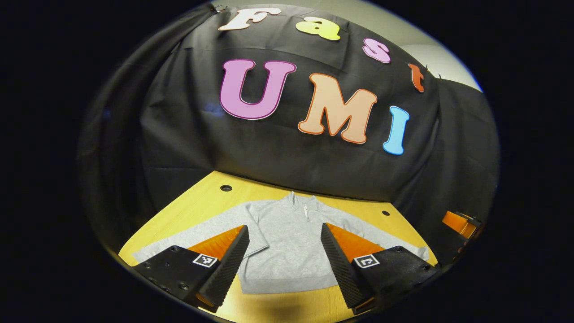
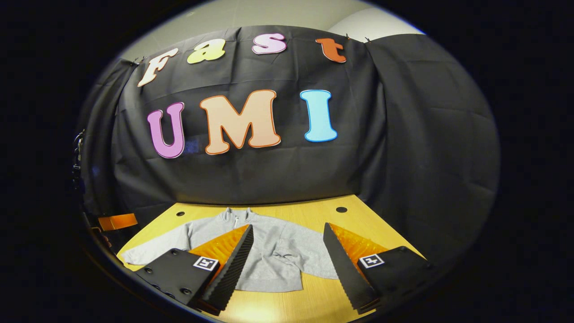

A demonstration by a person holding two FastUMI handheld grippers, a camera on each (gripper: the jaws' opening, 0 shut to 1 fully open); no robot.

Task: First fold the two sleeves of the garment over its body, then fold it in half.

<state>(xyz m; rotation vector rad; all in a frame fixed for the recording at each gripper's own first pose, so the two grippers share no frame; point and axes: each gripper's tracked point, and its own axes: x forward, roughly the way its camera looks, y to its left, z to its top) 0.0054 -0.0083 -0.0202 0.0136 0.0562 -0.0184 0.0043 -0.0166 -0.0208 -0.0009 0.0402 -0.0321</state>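
Grey garment (image 1: 287, 242) flat on table (image 1: 202, 202).

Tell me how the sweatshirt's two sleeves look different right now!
In the left gripper view, the sweatshirt's left-hand sleeve reaches out long across the wooden table, almost wholly uncovered. The right-hand sleeve is mostly hidden behind a gripper finger, so less of it shows. Both are grey, lie flat and spread outward, neither folded over the body yet. Neither is touched by the open left gripper.

Grey garment (image 1: 287, 242) flat on table (image 1: 202, 202) (sleeves outspread) beyond parted tongs (image 1: 284, 269)
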